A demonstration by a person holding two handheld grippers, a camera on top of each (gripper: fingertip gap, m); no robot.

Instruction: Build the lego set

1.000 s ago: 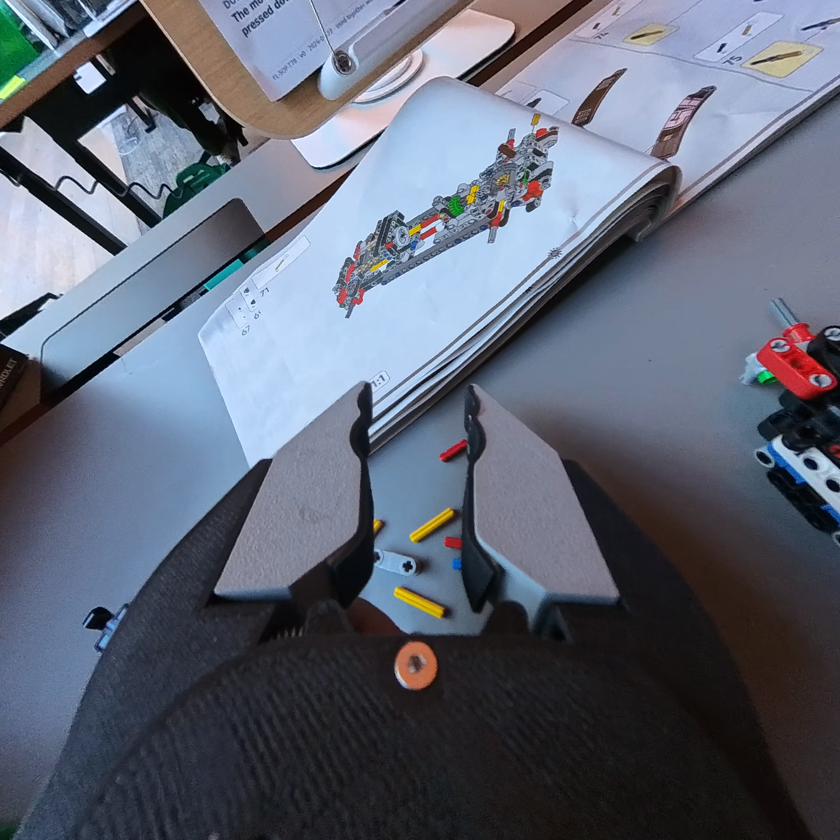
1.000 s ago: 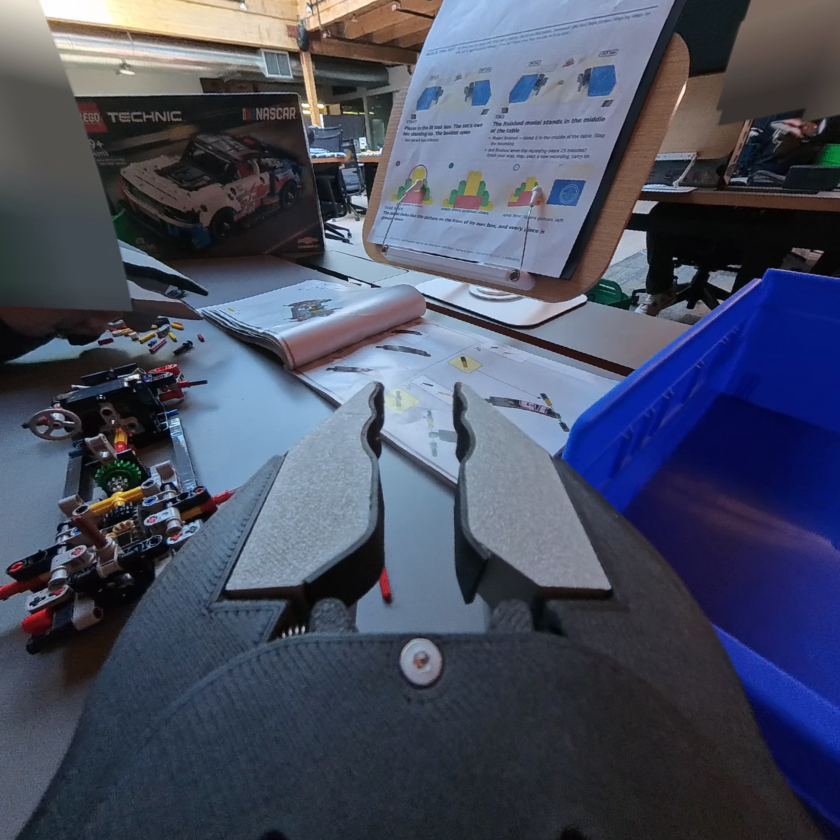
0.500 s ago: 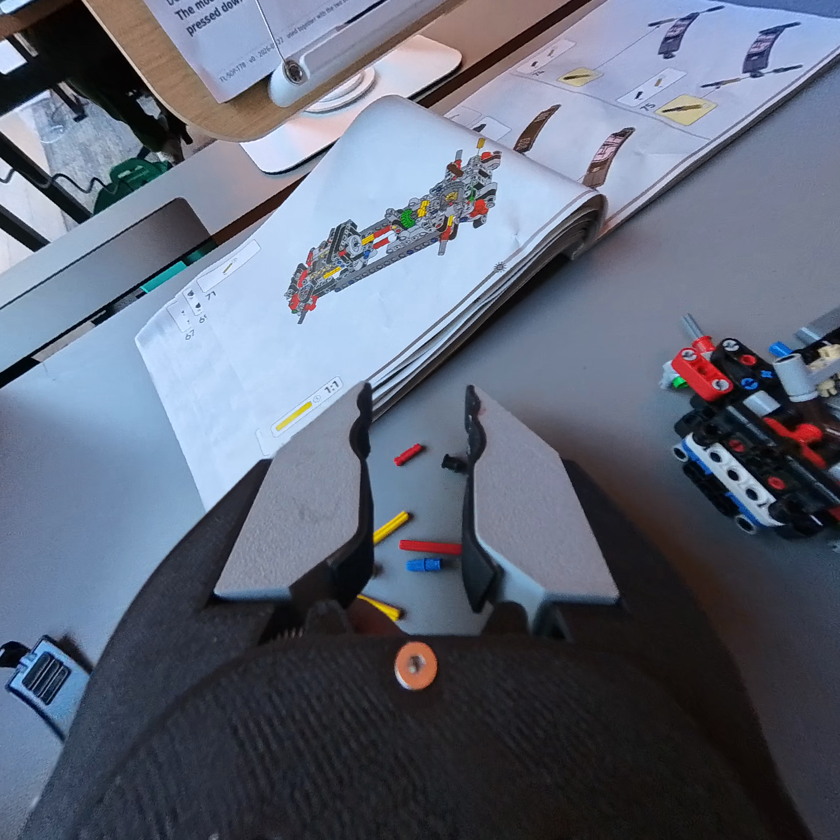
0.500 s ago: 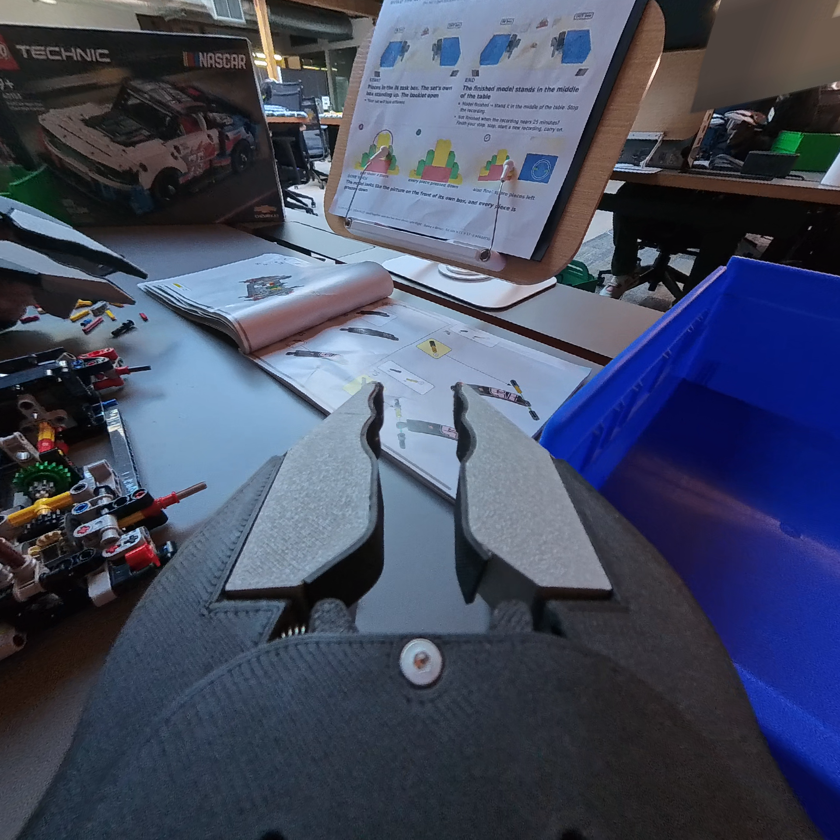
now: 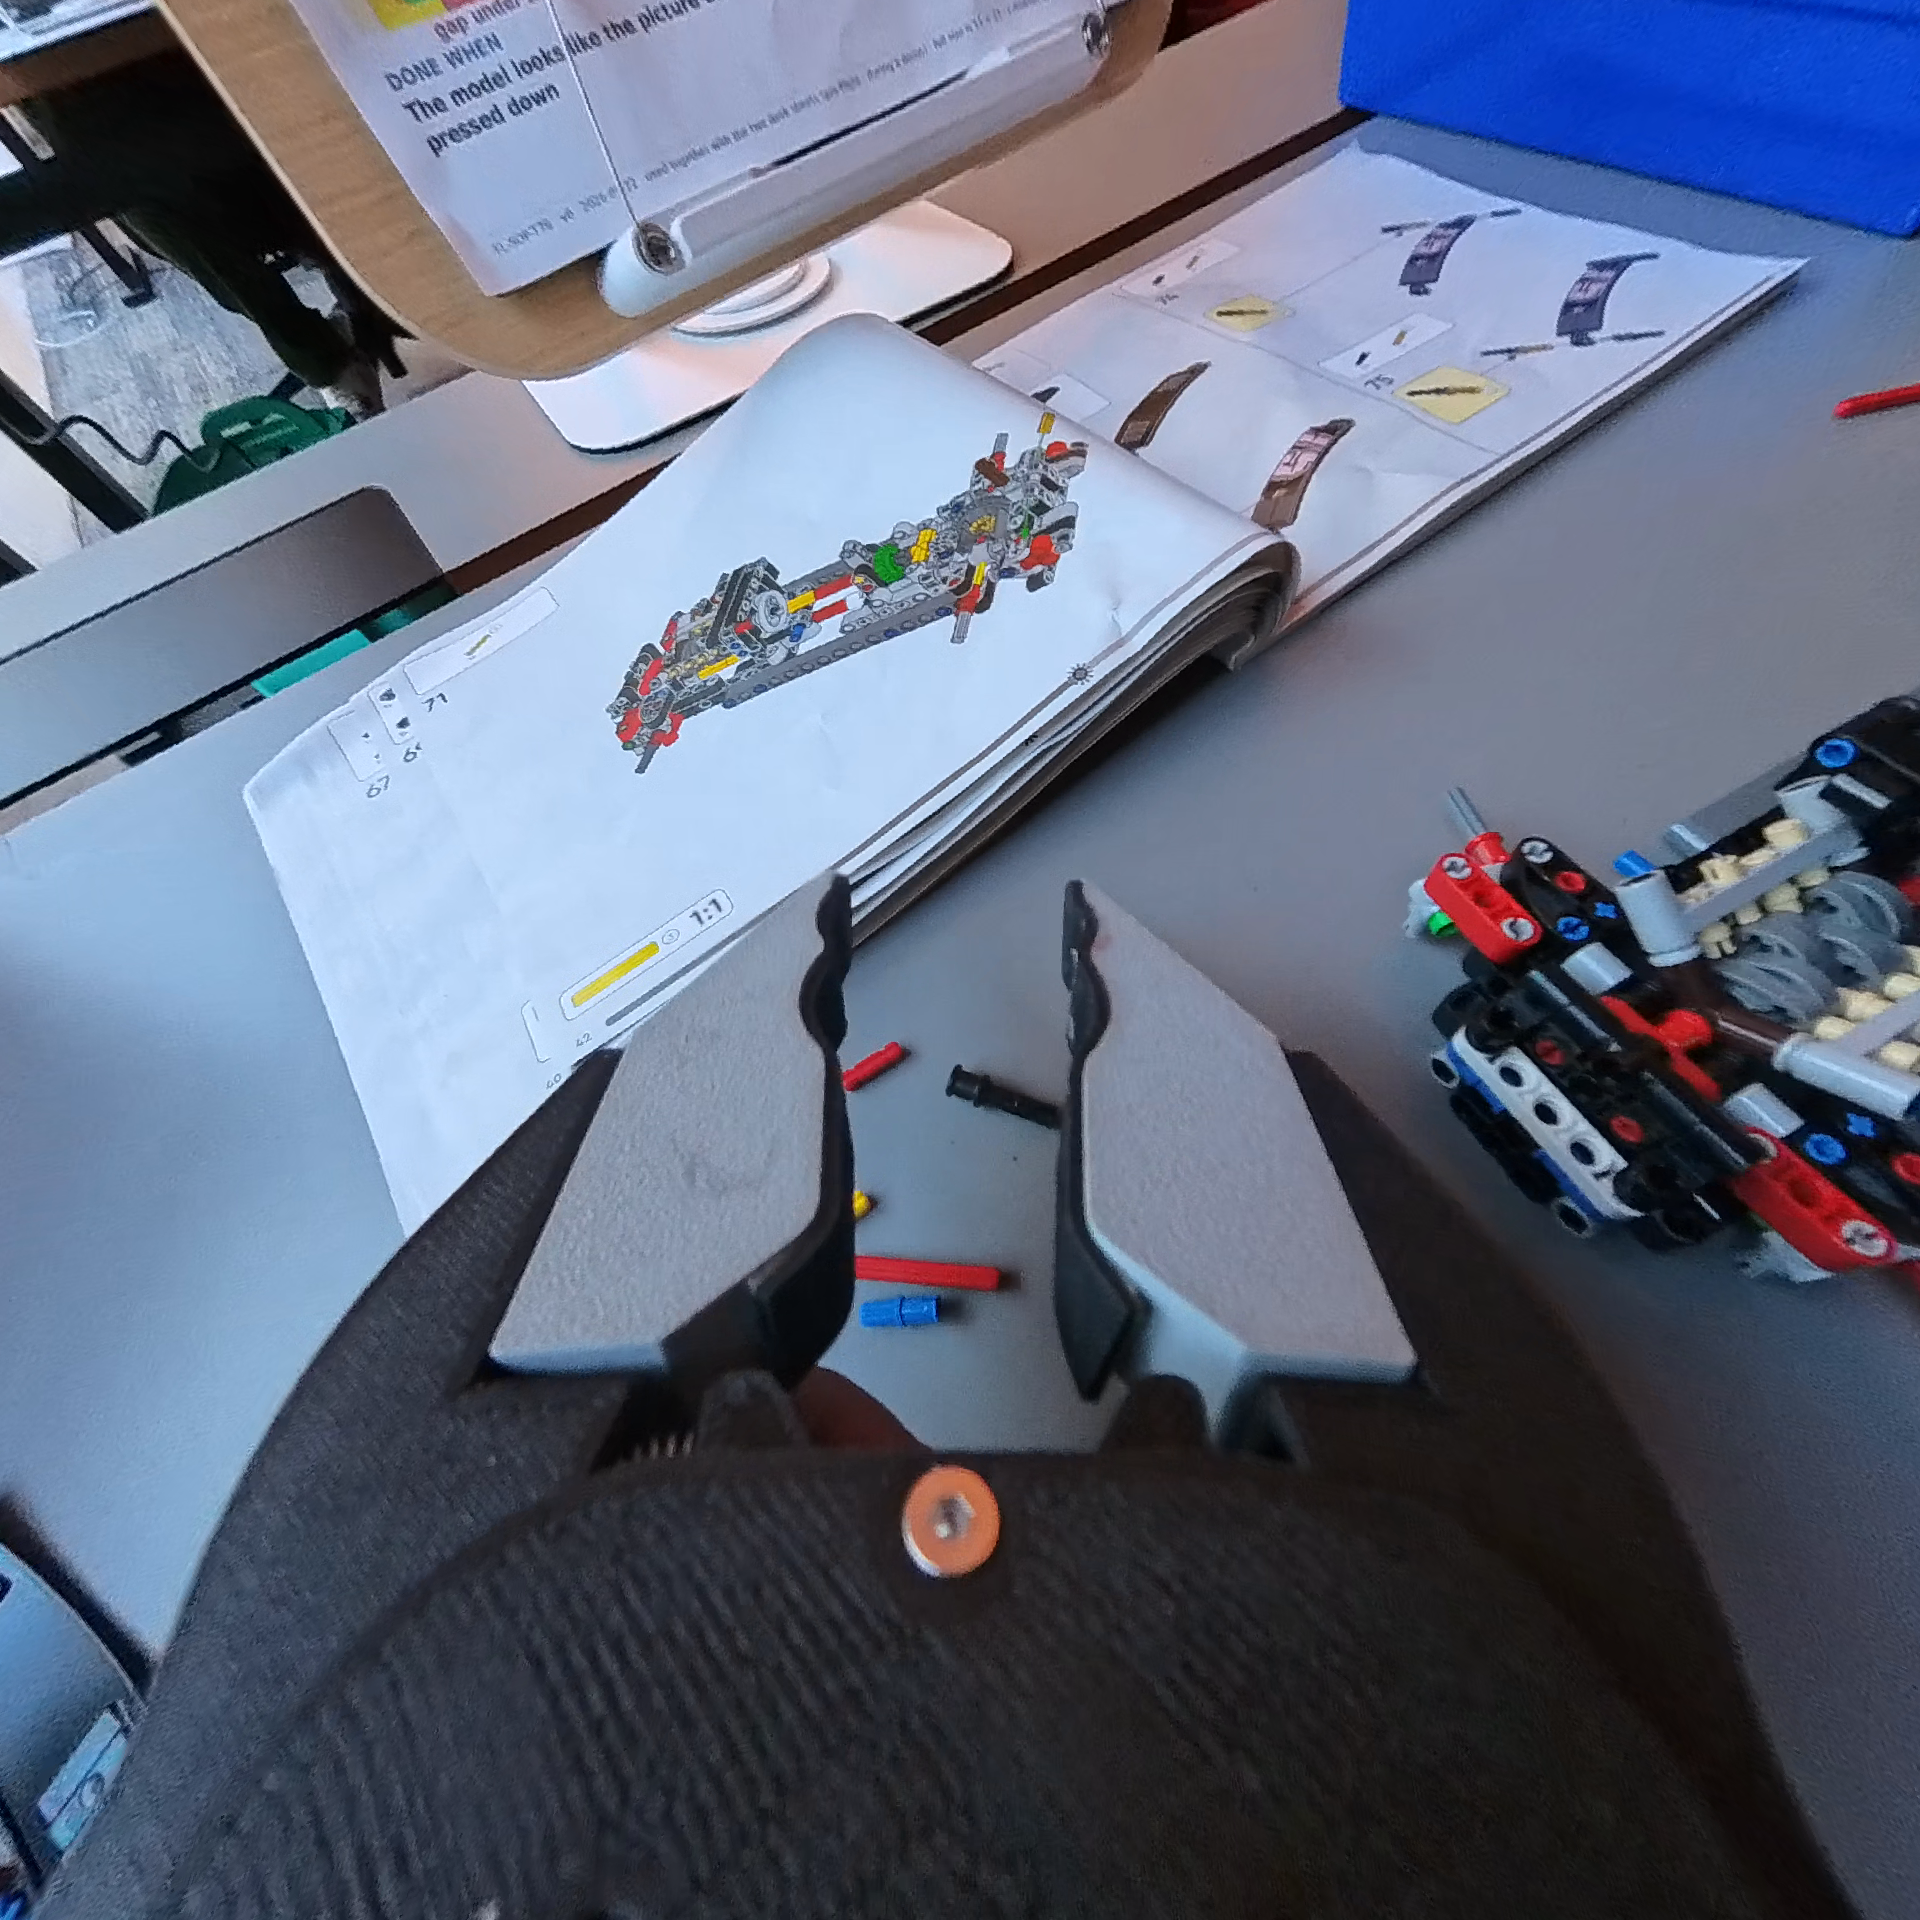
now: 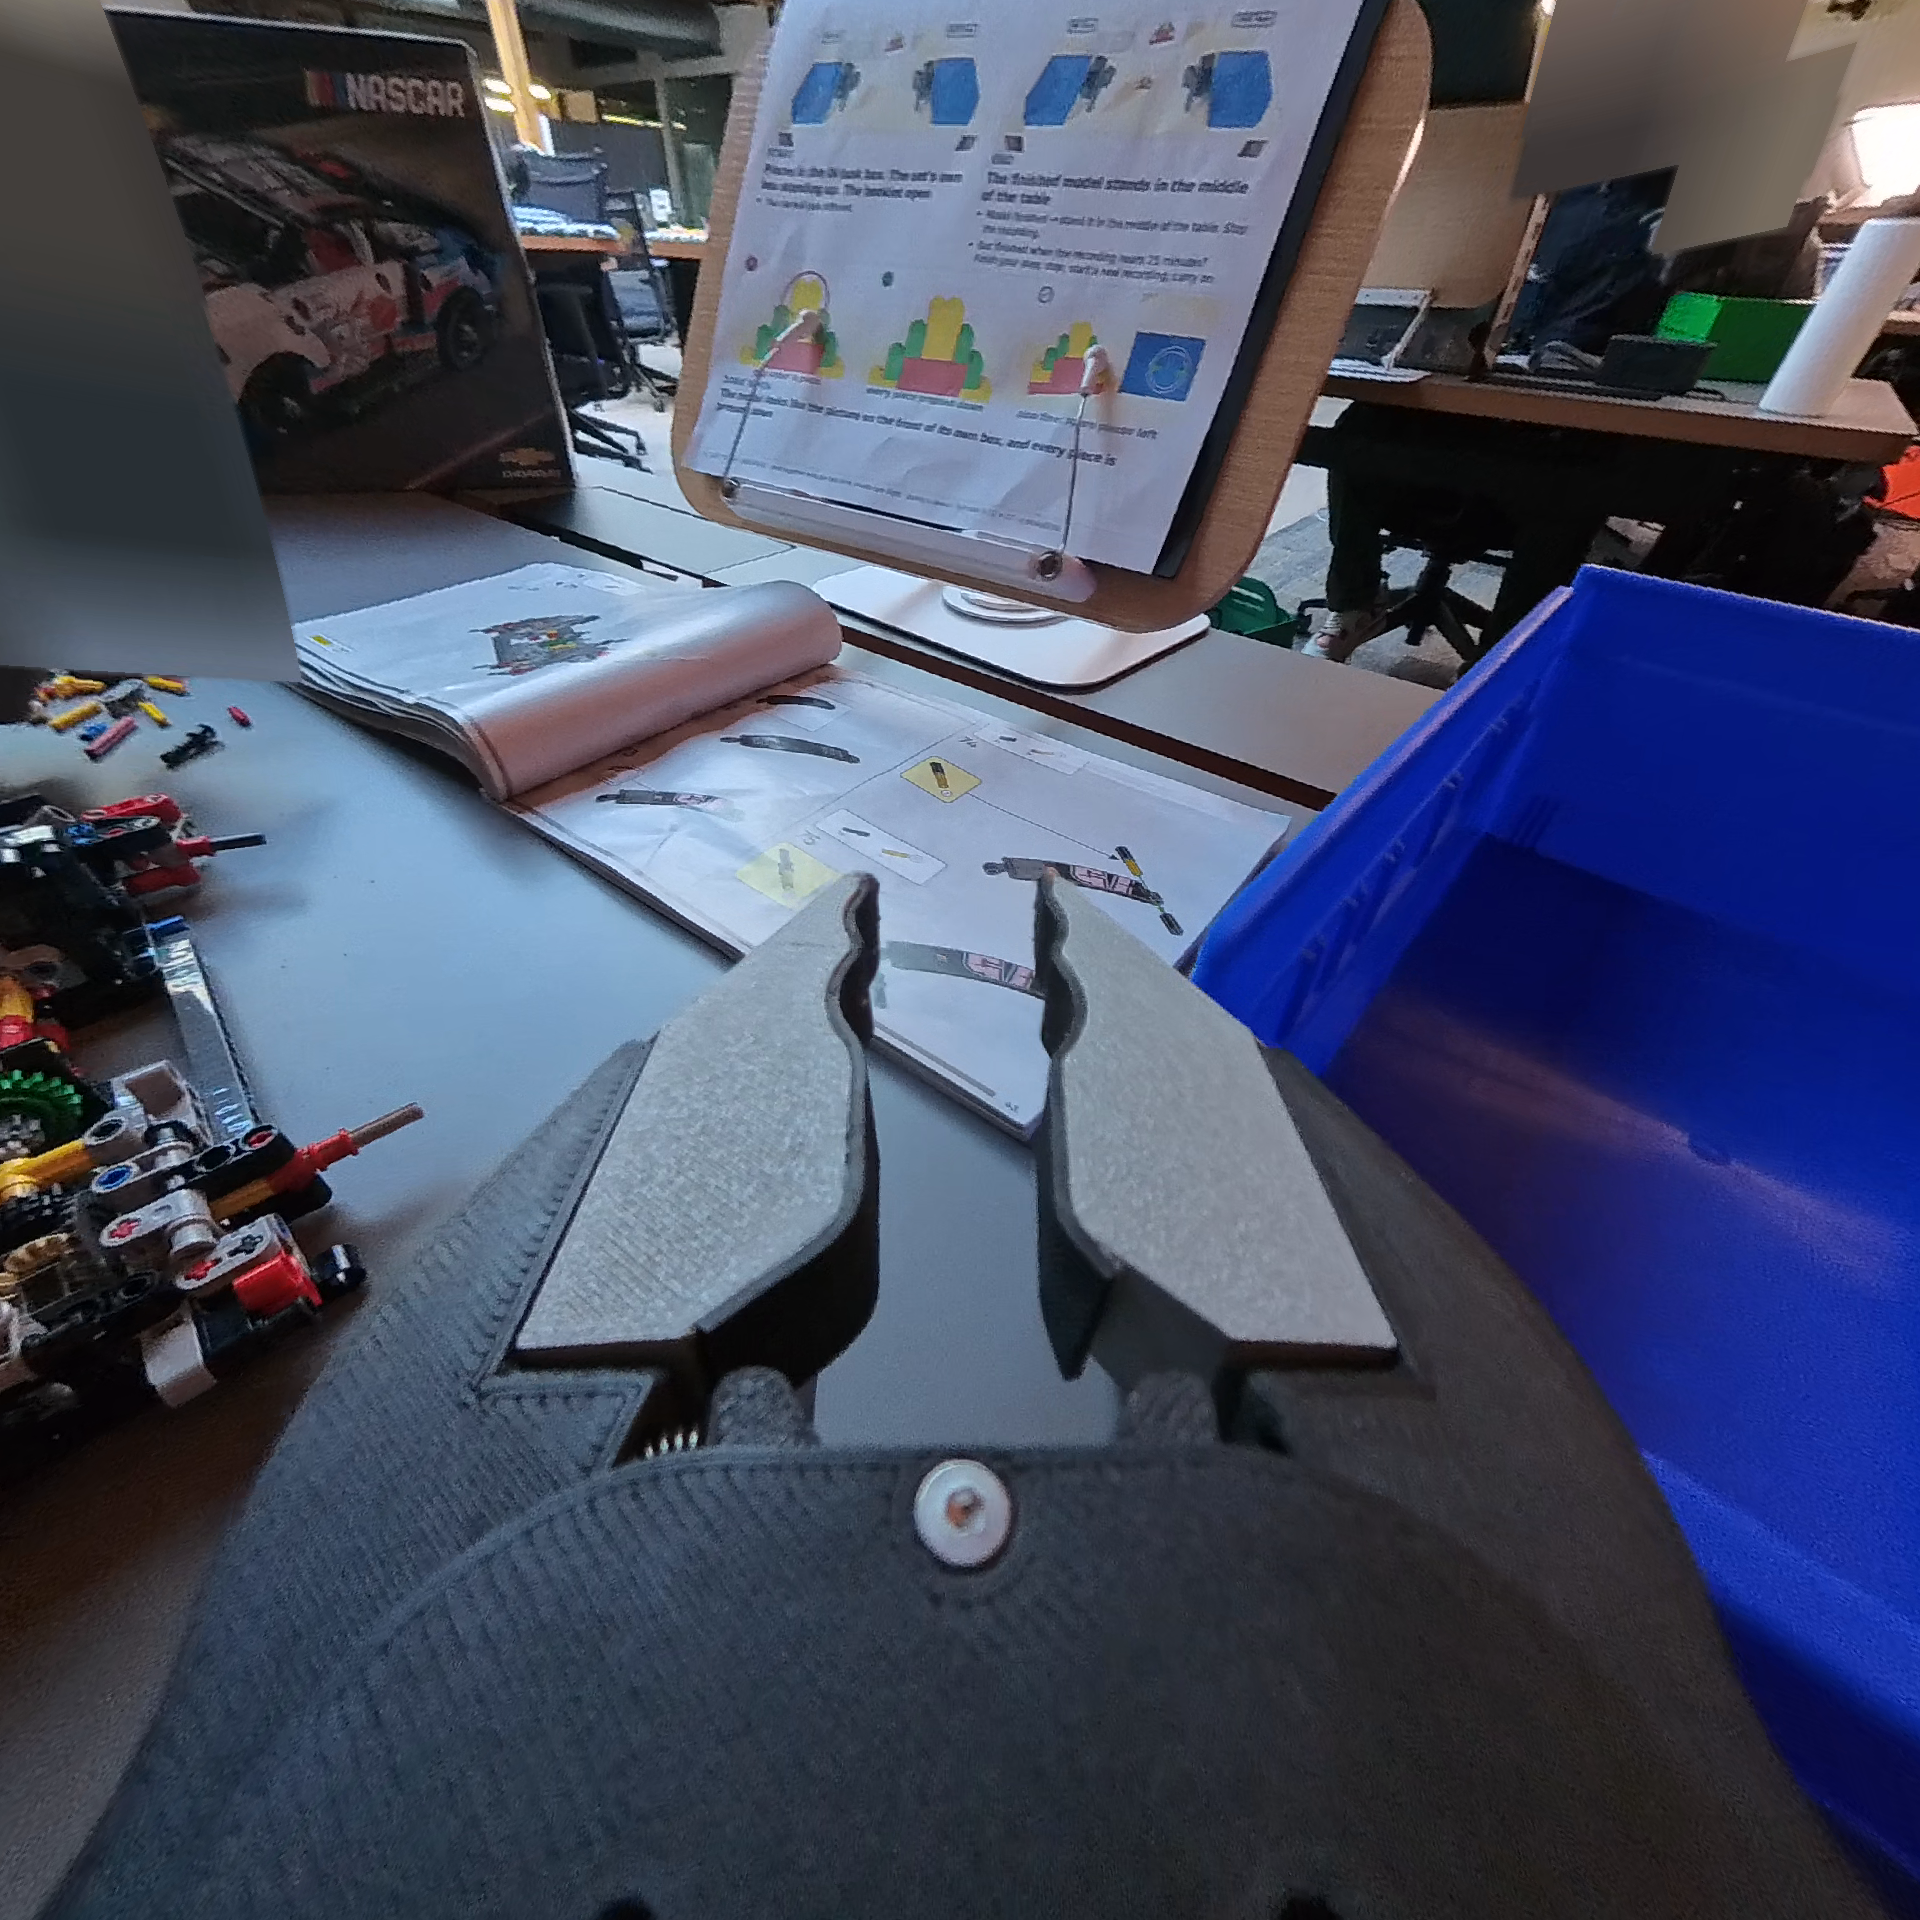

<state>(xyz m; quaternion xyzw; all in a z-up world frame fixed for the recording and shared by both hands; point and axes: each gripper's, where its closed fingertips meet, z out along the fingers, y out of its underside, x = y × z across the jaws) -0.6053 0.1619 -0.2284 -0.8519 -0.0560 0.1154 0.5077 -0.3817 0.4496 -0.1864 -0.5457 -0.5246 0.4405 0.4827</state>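
MOVED: left hand-held gripper [image 5: 951, 904] shifted toward the black pin [image 5: 1000, 1093]; both jaws stay released, bare.
COUNT: two red axles [image 5: 925, 1272], one blue pin [image 5: 902, 1312].
AROUND: booklet [image 5: 727, 748], chassis [image 5: 1704, 1039], blue bin [image 6: 1621, 1039] beside right hand-held gripper [image 6: 956, 894].

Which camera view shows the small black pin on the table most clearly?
The left wrist view shows the black pin best: it lies close on the grey table, between the open fingers of the left gripper, untouched. The right wrist view shows it only far off and small, among other loose pieces.

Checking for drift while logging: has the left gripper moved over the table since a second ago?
Yes. The left gripper drew back from the open booklet and swung right; the brick model now shows more fully.
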